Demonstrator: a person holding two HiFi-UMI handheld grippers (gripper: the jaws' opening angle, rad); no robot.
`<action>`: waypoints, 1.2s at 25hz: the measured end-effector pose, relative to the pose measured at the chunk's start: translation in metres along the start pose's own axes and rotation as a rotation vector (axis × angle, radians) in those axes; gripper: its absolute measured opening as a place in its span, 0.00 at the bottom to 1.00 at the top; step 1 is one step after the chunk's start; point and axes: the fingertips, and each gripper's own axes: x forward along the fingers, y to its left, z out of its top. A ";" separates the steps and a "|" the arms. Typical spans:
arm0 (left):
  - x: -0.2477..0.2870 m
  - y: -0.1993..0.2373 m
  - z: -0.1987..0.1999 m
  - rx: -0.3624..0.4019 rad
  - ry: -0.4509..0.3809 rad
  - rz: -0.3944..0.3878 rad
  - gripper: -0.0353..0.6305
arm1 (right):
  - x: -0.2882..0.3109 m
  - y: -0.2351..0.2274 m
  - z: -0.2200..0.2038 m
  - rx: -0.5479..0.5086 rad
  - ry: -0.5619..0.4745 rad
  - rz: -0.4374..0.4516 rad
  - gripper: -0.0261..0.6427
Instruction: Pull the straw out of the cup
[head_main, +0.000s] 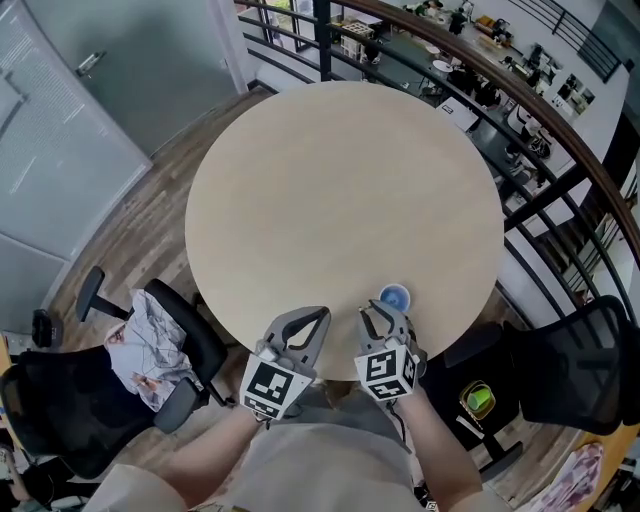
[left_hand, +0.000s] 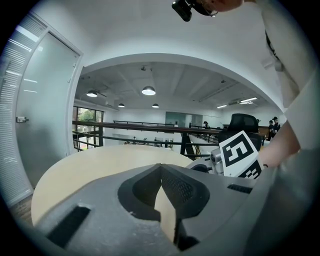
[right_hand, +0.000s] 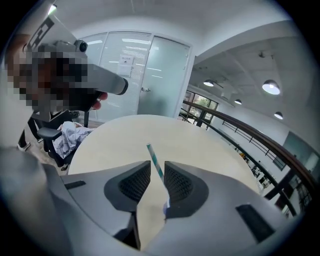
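Table (head_main: 340, 200): round, pale, bare but for the cup. You stand at its near edge.

Cup (head_main: 395, 297): blue, seen from above in your head view. It stands close to the near edge, on your right, just ahead of the right gripper's tips. I cannot tell whether the tips touch it.

Straw (right_hand: 153, 155): striped teal and white. It rises tilted between the jaws of your right gripper, its top leaning away to the left in that gripper's view. Its lower end runs down behind the right jaw, where a bit of blue shows. Your head view does not make it out.

Right gripper (right_hand: 157, 162): you point it downward over the cup. The jaws stand a narrow way apart with the straw in the gap. The straw lies along the right pad lower down, but at the tips a sliver of table shows on either side of it, so the pinch is not made.

Left gripper (left_hand: 161, 167): the jaws are pressed together, tips meeting, with nothing between them. You hold it low over the near edge, just left of the right gripper and apart from the cup. Its view looks across the table, with your right gripper's marker cube at the right.

Chairs: a black one (head_main: 185, 360) at the left of the table holds a crumpled cloth (head_main: 150, 345). Another black one (head_main: 560, 370) stands at the right.

Railing (head_main: 540, 110): dark, curving round behind the table's far side.
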 end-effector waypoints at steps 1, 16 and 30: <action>-0.001 0.001 -0.001 -0.002 0.001 0.000 0.07 | 0.001 0.000 0.001 0.003 -0.003 -0.006 0.16; -0.016 0.009 0.015 -0.007 -0.036 -0.001 0.07 | -0.033 -0.029 0.039 0.114 -0.128 -0.127 0.09; -0.040 -0.024 0.082 0.020 -0.119 -0.017 0.07 | -0.149 -0.059 0.105 0.266 -0.358 -0.148 0.09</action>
